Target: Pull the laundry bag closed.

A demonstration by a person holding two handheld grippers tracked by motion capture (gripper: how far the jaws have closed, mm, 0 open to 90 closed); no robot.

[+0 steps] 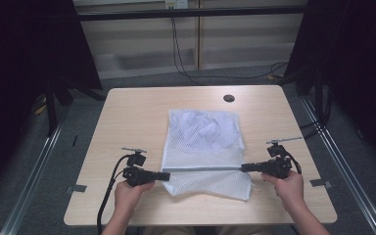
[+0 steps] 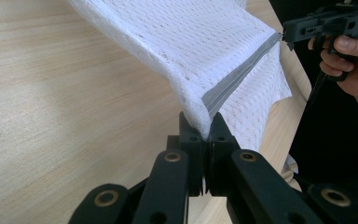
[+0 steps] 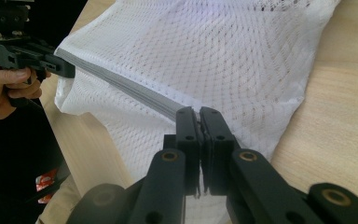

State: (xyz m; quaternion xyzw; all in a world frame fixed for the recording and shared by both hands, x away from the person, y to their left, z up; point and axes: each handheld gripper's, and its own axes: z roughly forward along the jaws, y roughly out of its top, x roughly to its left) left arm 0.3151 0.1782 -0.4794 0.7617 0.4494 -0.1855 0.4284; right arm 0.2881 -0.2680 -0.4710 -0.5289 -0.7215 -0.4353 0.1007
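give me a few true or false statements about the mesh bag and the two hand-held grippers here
1. Both hand-held grippers, left and right, are shut on the mesh bag. True.
2. The bag's grey strip is stretched between them. True.
3. The bag hangs over the table edge. False: it lies fully on the table.
4. The bag is empty. False: crumpled white items show through the mesh.
5. A dark round hole sits beyond the bag. True.

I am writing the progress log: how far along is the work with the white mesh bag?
Done: both grippers grip the white mesh laundry bag at its grey zipper band, left gripper and right gripper at opposite ends. In hand: the band is stretched between them. Left: whatever follows; the bag lies partly on the wooden table.
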